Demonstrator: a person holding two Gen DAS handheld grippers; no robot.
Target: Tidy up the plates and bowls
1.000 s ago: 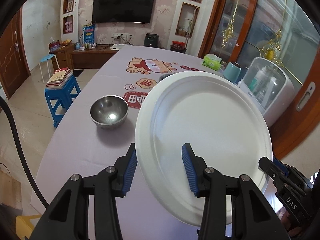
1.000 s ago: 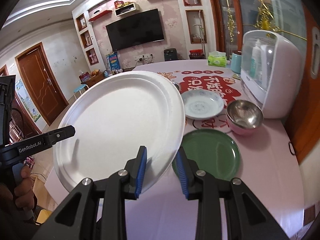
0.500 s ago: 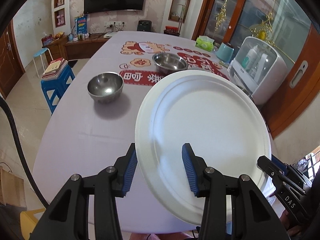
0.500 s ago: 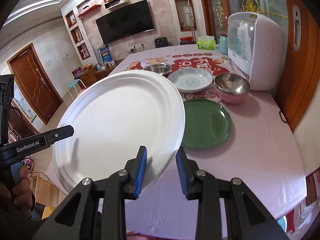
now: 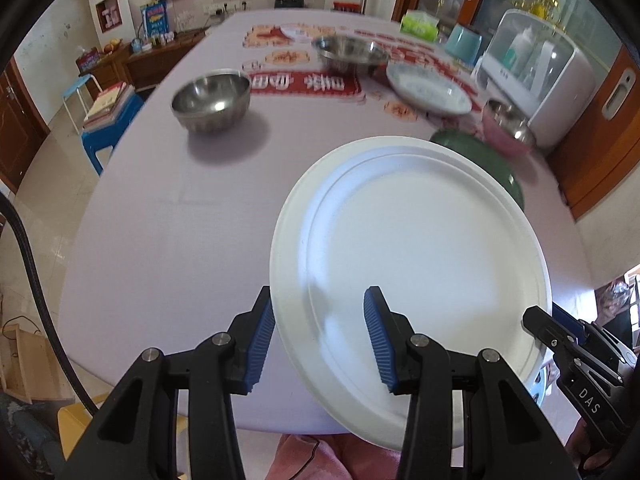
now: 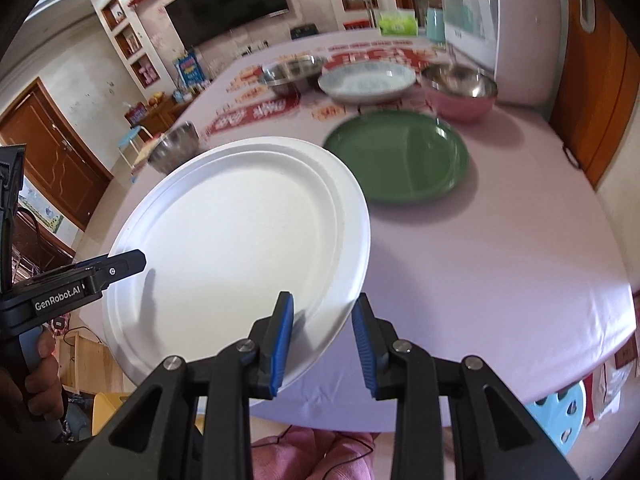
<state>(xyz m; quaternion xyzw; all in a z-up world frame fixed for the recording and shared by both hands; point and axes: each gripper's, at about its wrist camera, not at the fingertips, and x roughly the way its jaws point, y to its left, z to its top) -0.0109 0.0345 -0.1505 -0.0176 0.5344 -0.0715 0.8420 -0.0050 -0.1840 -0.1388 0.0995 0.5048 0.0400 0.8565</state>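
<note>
A large white plate [image 5: 416,240] is held in the air over the near table edge by both grippers. My left gripper [image 5: 320,340] has its fingers on either side of the plate's left rim. My right gripper [image 6: 324,336] is shut on the plate's right rim [image 6: 344,280]; the plate [image 6: 240,232] fills the left of that view. A green plate [image 6: 400,156] lies on the table beyond it. Behind are a patterned white dish [image 6: 366,80], a pink bowl [image 6: 460,88] and two steel bowls [image 5: 212,100] [image 5: 352,54].
The table has a lilac cloth [image 5: 160,240] with red prints. A white appliance [image 6: 516,32] stands at the far right edge. A blue stool with books [image 5: 108,120] stands on the floor to the left. A tissue box [image 5: 418,26] sits at the back.
Both grippers have tilted the white plate down toward flat and lowered it. The views now look down on the table, and the green plate shows past the white plate's far rim.
</note>
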